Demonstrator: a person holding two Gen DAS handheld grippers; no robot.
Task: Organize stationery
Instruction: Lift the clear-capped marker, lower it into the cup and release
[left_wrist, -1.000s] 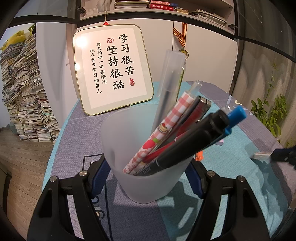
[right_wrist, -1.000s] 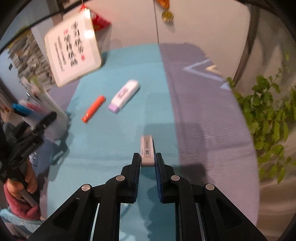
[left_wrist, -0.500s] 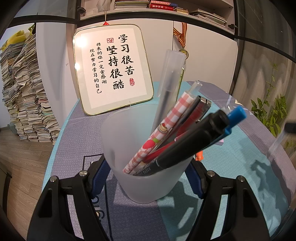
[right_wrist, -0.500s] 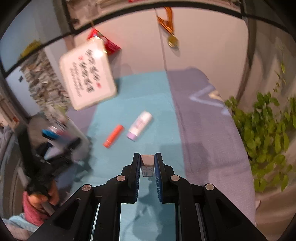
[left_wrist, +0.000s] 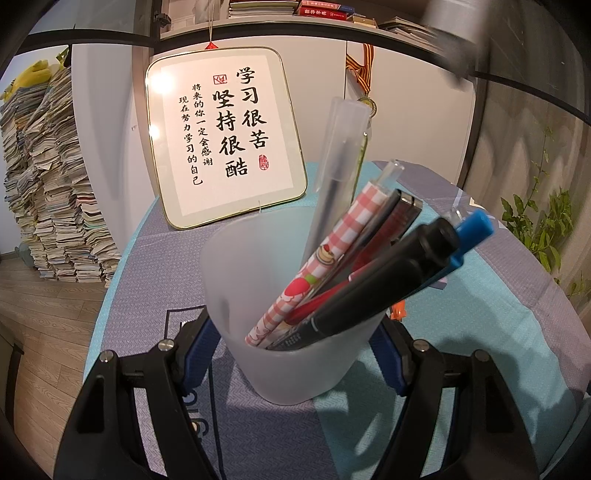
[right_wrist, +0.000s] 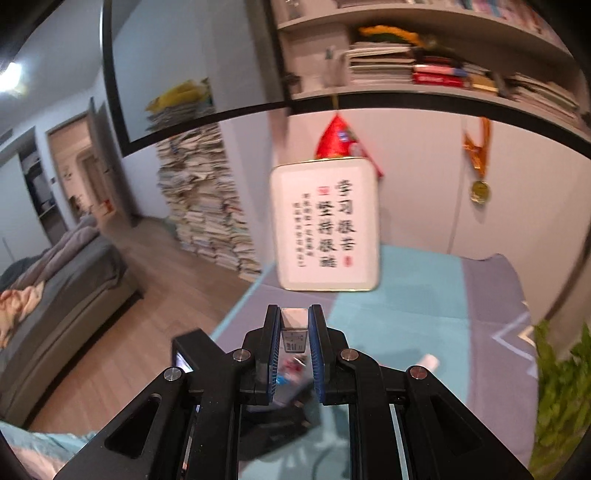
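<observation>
Frosted pen cup (left_wrist: 291, 314) clenched in left gripper (left_wrist: 295, 354), near table's (left_wrist: 498, 332) left edge. Right gripper (right_wrist: 294, 332) pinches white eraser (right_wrist: 294, 330), raised above the table before framed calligraphy (right_wrist: 325, 229).

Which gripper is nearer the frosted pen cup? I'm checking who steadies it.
Left. The left gripper has its fingers on either side of the frosted pen cup; the right gripper is raised above, holding an eraser.

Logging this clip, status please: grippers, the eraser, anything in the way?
Left gripper clamped on frosted cup of pens. Right gripper shut on eraser, lifted off table. Nothing visibly blocking.
</observation>
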